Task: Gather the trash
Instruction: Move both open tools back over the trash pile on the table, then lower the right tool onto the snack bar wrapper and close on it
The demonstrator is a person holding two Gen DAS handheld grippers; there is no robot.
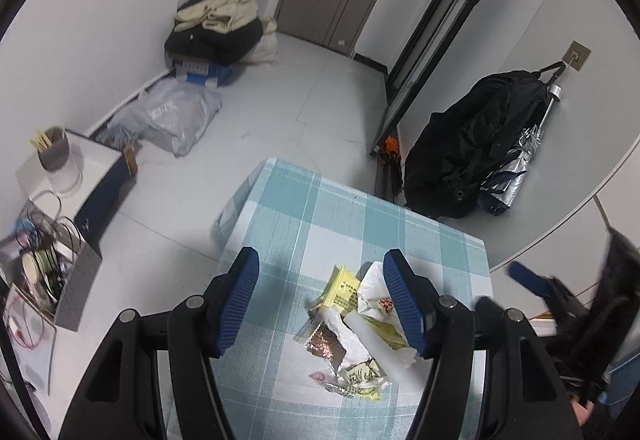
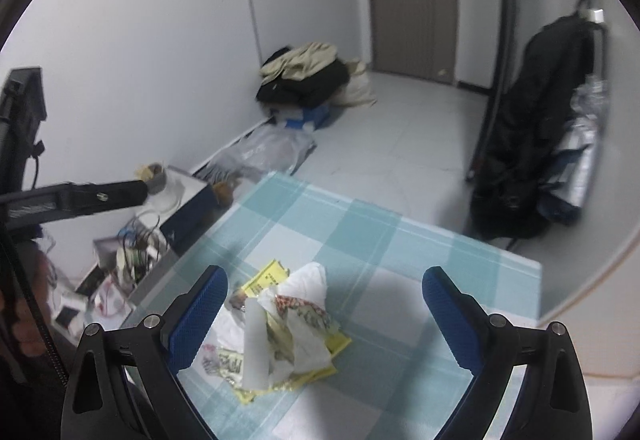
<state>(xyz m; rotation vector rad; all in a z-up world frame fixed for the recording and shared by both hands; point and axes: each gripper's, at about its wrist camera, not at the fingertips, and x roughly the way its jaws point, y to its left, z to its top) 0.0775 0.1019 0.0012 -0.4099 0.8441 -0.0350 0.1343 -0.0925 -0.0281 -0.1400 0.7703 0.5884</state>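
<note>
Left wrist view. The trash pile (image 1: 352, 332), a loose heap of yellow wrappers, white tissue, a shiny brown packet and a pale plastic tube, lies on the checked surface (image 1: 288, 200), toward its near right part. The left gripper (image 1: 328, 304) hangs above the pile with its fingers (image 1: 238, 300) moderately wide and empty; no pad presses on anything. The right-hand finger overlaps the pile's right edge in this view, but contact cannot be confirmed. The right gripper (image 1: 532, 280) shows only as a blurred blue finger beyond the pile, at the surface's right edge.

Risk, judged: the pile is light and unbound. A closing grip from this offset would likely catch only the tissue or the tube and leave the flat wrappers behind, or push them toward the surface's edge. Both tools converging on the same heap could also knock against each other.

Right wrist view. The same pile (image 2: 280, 328) sits low and left between the right gripper's fingers (image 2: 196, 316), nearer the left one. Those fingers stand wide apart and hold nothing. The picture is somewhat blurred, so whether the left pad brushes the wrappers cannot be told.

Risk, judged: closing off-centre would drag the heap sideways across the surface (image 2: 400, 240) rather than gather it, and thin wrappers lying flat may slip under the pads.
</note>
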